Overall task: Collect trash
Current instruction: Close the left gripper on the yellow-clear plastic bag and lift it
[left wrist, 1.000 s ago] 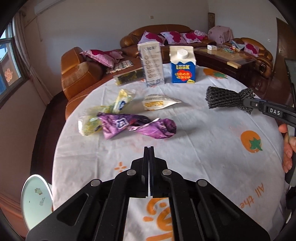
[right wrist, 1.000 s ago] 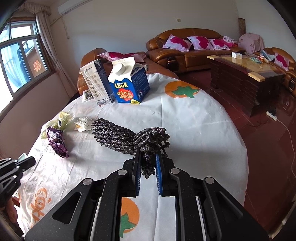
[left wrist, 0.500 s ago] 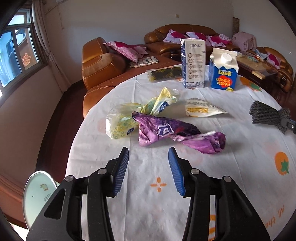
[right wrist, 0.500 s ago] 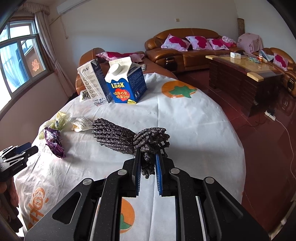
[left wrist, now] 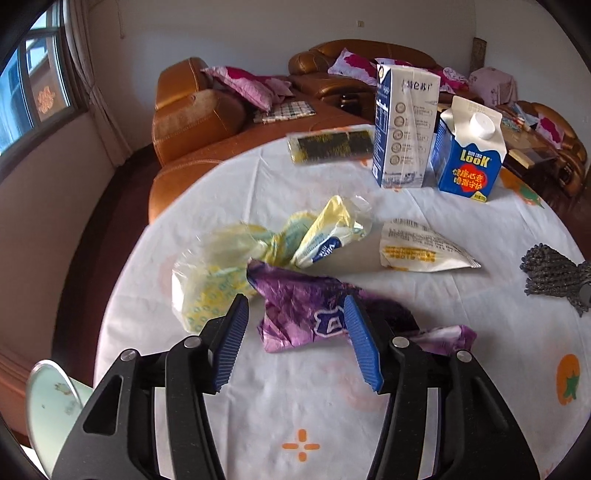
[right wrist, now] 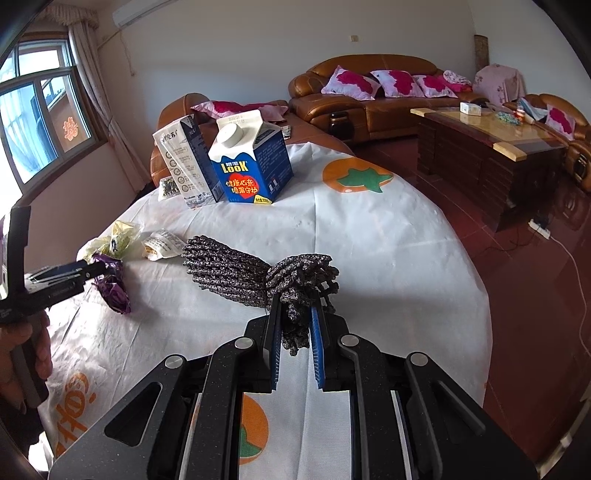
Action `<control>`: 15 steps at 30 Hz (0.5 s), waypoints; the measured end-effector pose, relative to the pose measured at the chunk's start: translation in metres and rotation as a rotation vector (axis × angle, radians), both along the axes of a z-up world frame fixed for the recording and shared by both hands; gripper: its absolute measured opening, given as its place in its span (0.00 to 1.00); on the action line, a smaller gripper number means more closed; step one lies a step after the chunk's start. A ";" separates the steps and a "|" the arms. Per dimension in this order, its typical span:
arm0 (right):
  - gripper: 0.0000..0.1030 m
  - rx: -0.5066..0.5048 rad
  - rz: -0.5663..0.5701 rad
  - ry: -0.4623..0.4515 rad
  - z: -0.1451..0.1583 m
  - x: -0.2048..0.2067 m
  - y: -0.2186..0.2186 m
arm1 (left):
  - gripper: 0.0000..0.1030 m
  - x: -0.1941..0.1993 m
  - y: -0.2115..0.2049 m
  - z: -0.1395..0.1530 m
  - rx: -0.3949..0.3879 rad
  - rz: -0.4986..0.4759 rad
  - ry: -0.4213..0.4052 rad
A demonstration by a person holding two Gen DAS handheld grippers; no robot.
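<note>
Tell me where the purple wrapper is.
In the left wrist view the purple wrapper lies on the tablecloth just ahead of the opening left tool, against the yellow bag.

You stand in a home living room: brown leather sofas with pink cushions, a wooden coffee table, curtained window, wall air conditioner.
</note>
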State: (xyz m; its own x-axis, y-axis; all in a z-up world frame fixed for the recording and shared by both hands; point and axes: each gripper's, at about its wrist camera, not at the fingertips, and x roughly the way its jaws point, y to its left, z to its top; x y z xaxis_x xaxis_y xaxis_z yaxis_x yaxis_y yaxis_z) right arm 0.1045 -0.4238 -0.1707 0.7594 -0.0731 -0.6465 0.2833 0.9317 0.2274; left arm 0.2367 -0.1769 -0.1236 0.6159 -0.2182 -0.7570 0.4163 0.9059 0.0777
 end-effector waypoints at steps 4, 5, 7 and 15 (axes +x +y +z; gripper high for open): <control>0.15 -0.001 0.000 0.003 -0.001 0.001 0.000 | 0.45 -0.006 0.000 -0.003 -0.042 -0.034 0.036; 0.15 -0.001 0.001 0.004 -0.001 0.001 0.000 | 0.43 -0.007 -0.001 -0.004 -0.047 -0.049 0.043; 0.15 -0.004 0.000 0.006 -0.001 0.001 0.000 | 0.36 -0.008 -0.003 -0.007 -0.046 -0.067 0.058; 0.15 -0.004 0.001 0.012 -0.003 0.002 0.001 | 0.00 -0.007 -0.004 -0.018 -0.047 -0.083 0.101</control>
